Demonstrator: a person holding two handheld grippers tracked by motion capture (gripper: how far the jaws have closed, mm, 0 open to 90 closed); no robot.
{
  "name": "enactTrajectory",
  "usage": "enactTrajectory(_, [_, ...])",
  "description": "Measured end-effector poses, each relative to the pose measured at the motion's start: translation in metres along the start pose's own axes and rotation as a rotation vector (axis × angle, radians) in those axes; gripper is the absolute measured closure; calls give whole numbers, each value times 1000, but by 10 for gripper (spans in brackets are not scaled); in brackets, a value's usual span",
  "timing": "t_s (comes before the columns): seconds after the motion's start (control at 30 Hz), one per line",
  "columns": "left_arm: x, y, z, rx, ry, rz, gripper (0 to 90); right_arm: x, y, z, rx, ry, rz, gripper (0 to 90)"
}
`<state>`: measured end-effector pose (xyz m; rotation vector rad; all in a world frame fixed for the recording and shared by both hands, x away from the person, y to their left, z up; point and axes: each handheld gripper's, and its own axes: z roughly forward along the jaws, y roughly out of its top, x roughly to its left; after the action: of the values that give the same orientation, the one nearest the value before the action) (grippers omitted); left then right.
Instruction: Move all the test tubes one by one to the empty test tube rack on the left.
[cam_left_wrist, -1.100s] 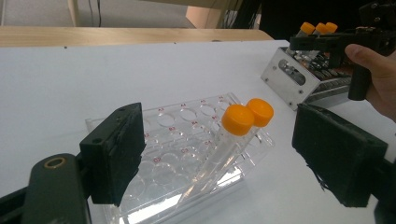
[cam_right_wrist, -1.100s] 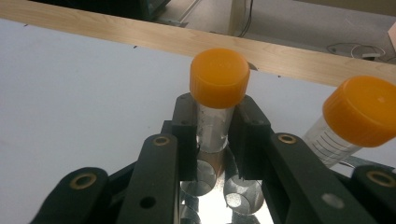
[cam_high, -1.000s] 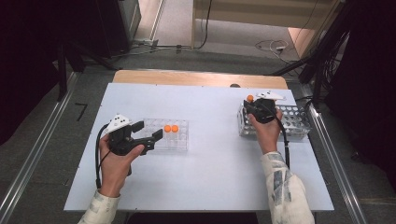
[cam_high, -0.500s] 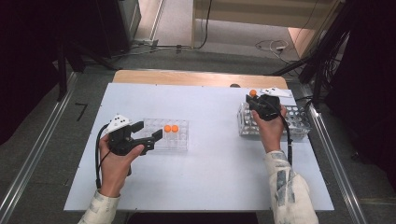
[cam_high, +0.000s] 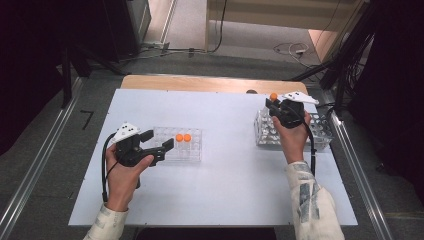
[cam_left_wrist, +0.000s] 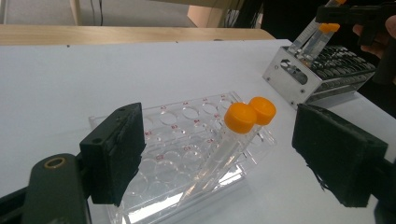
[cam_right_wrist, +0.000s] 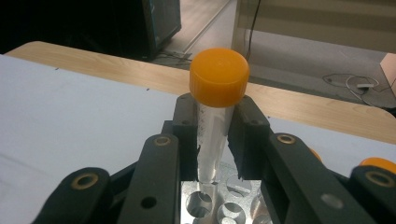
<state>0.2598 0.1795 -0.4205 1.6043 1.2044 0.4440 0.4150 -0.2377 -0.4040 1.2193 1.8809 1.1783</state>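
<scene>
Right claw (cam_right_wrist: 214, 135), lower centre of the right gripper view: clamped on a clear tube with an orange cap (cam_right_wrist: 218, 77), pads pressed against the tube's upper wall just under the cap. The tube's lower end stands over the holes of the metal rack (cam_right_wrist: 219, 205); whether the tip is within a hole or clear of it cannot be told, as the black links cover that spot. The rack is cut off by the bottom edge. At the lower right edge, slivers of further orange caps (cam_right_wrist: 378, 162) peek from behind the claw's arm.

High view, upper right: the same claw (cam_high: 274, 104) sits above the metal rack (cam_high: 320, 131), the hand (cam_high: 290, 137) hiding the rack's middle; the held cap shows as an orange dot (cam_high: 273, 96).

Left claw (cam_left_wrist: 224, 154): jaws apart, gripping nothing. Between them, farther off, lies the clear plastic rack (cam_left_wrist: 187, 140) with two orange-capped tubes (cam_left_wrist: 240, 117) leaning in its holes. The rack's printed labels are too small to read. In the high view, left of centre, this claw (cam_high: 160, 141) rests beside the plastic rack (cam_high: 195, 152) on the white bench (cam_high: 220, 190).
</scene>
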Motion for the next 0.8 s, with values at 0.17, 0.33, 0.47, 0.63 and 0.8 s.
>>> enactTrajectory(0.17, [0, 0, 0, 0, 1, 0, 173, 0, 1, -3, -7, 6, 1, 717])
enactTrajectory(0.33, [0, 0, 0, 0, 1, -1, 173, 1, 3, -6, -16, 9, -2, 718])
enactTrajectory(0.47, [0, 0, -1, -1, 3, -3, 174, 1, 4, -8, -23, 11, 3, 718])
enactTrajectory(0.63, [0, 0, -1, 1, 3, -2, 177, 1, 4, -9, -27, 13, 2, 718])
enactTrajectory(0.8, [0, 0, -1, 0, 4, -3, 177, 1, 5, -11, -32, 15, 4, 718])
